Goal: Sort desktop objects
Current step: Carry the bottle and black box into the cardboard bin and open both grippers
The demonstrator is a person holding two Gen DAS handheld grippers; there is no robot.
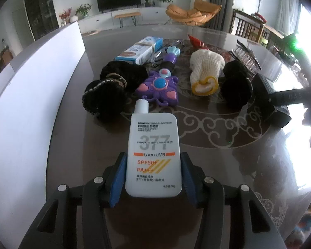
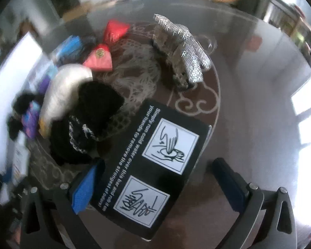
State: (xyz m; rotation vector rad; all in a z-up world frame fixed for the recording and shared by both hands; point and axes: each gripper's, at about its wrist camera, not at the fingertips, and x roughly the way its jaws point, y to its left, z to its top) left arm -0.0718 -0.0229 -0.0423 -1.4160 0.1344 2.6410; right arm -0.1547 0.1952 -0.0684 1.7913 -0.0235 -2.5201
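Note:
My left gripper (image 1: 153, 176) is shut on a white sunscreen bottle (image 1: 153, 153) and holds it upright above the glass table (image 1: 248, 166). Beyond it lie a purple butterfly toy (image 1: 158, 88), black hair scrunchies (image 1: 105, 95), a white knit sock (image 1: 205, 70), a blue-white box (image 1: 140, 50) and a purple wand (image 1: 171, 57). My right gripper (image 2: 157, 184) is open around a black box with hand-washing pictures (image 2: 151, 166); its left pad touches the box, the right pad stands apart. The right gripper also shows at the right in the left wrist view (image 1: 280, 101).
A white bin wall (image 1: 31, 103) stands at the left of the table. Two red pouches (image 2: 105, 47), a silver hair clip (image 2: 184, 51) and a black knit item (image 2: 89, 120) lie beyond the black box. The right wrist view is motion-blurred.

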